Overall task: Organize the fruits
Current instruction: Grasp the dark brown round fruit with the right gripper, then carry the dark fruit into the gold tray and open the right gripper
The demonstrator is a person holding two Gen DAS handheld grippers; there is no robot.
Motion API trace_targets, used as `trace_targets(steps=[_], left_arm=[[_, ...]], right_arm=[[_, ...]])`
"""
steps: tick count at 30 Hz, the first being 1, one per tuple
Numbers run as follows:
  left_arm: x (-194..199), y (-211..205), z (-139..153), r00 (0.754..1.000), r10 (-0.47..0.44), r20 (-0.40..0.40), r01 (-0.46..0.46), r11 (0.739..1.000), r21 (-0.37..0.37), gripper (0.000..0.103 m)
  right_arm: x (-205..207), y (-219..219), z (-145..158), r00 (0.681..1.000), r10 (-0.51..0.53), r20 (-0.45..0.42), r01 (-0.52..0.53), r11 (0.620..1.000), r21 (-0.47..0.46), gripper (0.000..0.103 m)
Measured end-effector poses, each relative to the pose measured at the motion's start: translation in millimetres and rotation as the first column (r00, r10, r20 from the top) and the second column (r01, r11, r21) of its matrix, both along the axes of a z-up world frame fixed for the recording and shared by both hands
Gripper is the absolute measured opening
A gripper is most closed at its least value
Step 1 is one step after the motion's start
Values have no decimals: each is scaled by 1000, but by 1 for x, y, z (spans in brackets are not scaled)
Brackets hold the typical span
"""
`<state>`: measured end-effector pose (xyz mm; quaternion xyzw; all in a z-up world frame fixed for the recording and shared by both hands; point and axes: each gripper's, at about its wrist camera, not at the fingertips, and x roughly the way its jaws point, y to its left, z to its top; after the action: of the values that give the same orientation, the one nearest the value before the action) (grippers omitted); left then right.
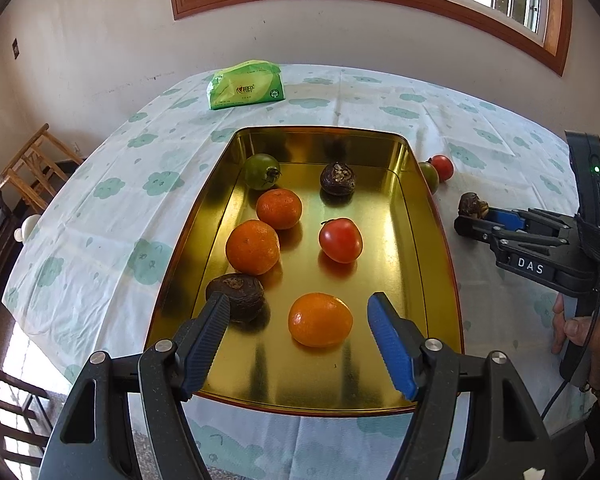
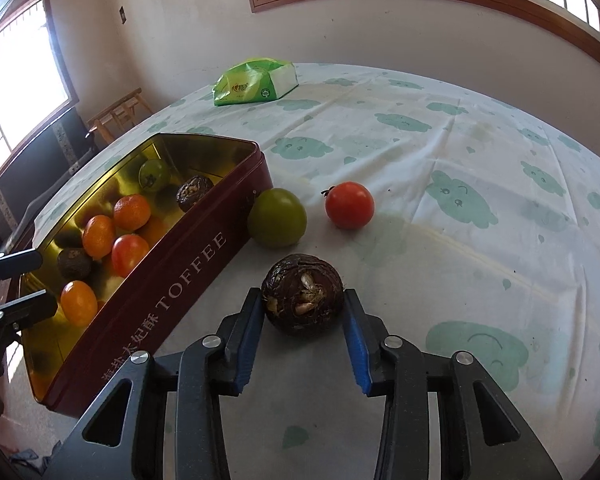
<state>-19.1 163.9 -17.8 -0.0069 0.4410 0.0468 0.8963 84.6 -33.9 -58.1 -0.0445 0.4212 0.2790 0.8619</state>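
We hold the right gripper (image 2: 303, 312) around a dark brown water chestnut (image 2: 302, 294) that rests on the tablecloth (image 2: 440, 152) at lower centre of the right wrist view, just beside the red TOFFEE tin (image 2: 172, 280). Its black pad (image 2: 252, 320) and blue pad (image 2: 354, 332) sit against the chestnut's two sides, pinching it. The left gripper (image 1: 298, 312) hangs over the near end of the tin with its fingers spread and nothing gripped; an orange mandarin (image 1: 320, 319) lies between them on the gold floor. The chestnut is a squat round body with no clear long axis; its pale, broken crown faces toward the camera and slightly up. In our judgement the main risk is slip: the skin is rounded and the pads contact it near their tips, so a lift could roll it out toward the green tomato (image 2: 277, 218) or the red tomato (image 2: 350, 205) further up the frame. A low carry could also strike the tin's wall and shift the fruit already inside.
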Motion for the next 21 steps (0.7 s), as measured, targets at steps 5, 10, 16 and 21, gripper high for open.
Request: trace_targets(steps=[5,10,16,21], left_arm=[[-5,1,5,1000,6,14,-6,1000,-2,68],[-11,3,6,1000,15,15,-15,1000,-11,69],[-15,7,8,1000,19,21,-19,1000,-9,69],[-18,10,7,999,24,22,-23,1000,-11,69]], right_arm=[[-29,-20,3,999,-30,9,30,999,32,40],[-39,-32,5,998,-58,9,58,997,42,40],[-45,-30,6,998,-54,21,53,998,31,40],[-50,-29,6,998,-55,19,54,998,28,40]])
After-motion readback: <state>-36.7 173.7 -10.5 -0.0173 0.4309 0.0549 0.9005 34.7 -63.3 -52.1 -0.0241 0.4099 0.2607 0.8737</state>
